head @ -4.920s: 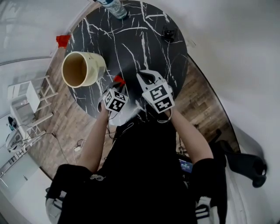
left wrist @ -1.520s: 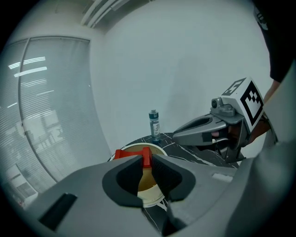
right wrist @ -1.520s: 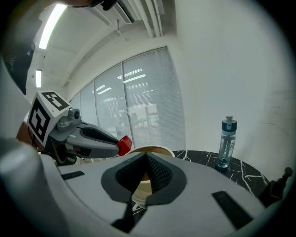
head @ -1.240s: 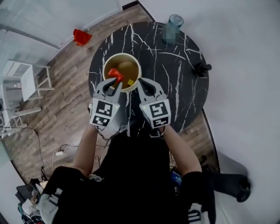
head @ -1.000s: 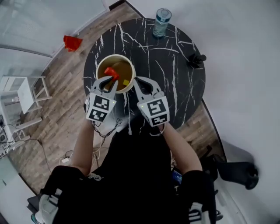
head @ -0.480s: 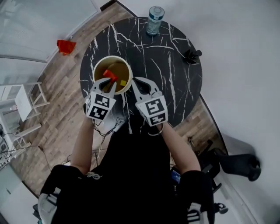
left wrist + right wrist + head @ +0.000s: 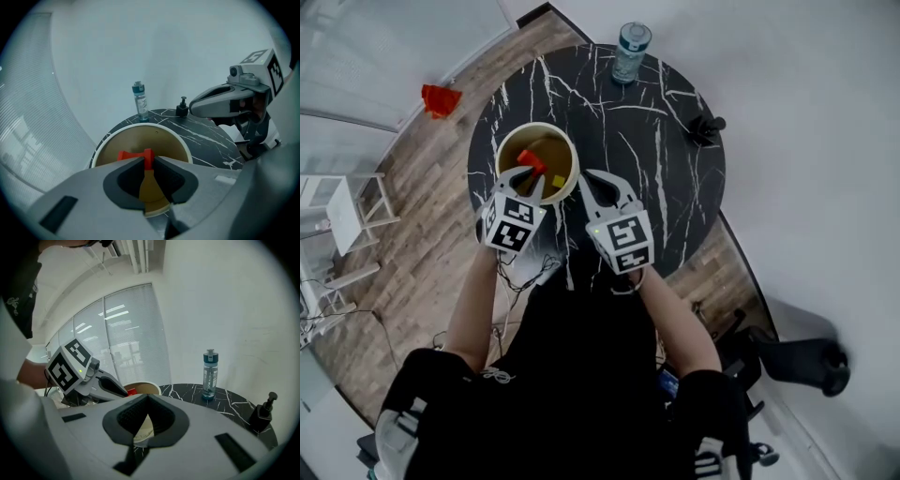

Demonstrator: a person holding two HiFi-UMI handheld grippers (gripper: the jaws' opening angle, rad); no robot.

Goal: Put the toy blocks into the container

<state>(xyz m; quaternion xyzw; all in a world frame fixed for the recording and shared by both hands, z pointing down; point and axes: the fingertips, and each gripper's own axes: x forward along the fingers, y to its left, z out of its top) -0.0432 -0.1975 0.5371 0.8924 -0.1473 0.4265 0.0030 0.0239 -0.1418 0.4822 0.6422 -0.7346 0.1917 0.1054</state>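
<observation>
A cream round container (image 7: 508, 145) stands on the black marble table (image 7: 656, 141). A small yellow block (image 7: 558, 181) lies inside it. My left gripper (image 7: 531, 172) is shut on a red toy block (image 7: 531, 160) and holds it over the container's near rim. In the left gripper view the red block (image 7: 133, 156) sticks out to the left of the closed jaw tips, above the container's mouth (image 7: 140, 140). My right gripper (image 7: 584, 178) hangs just right of the container, shut and empty. The right gripper view shows its jaws (image 7: 147, 398) closed, with the container (image 7: 143, 389) behind them.
A water bottle (image 7: 630, 52) stands at the table's far edge, and a small black object (image 7: 703, 128) sits at the right edge. A red object (image 7: 439, 97) lies on the wooden floor to the left, near white furniture (image 7: 337, 211).
Since the earliest frame the left gripper has carried the red block from the table's front to above the container. Over the last second both grippers have hardly moved.
</observation>
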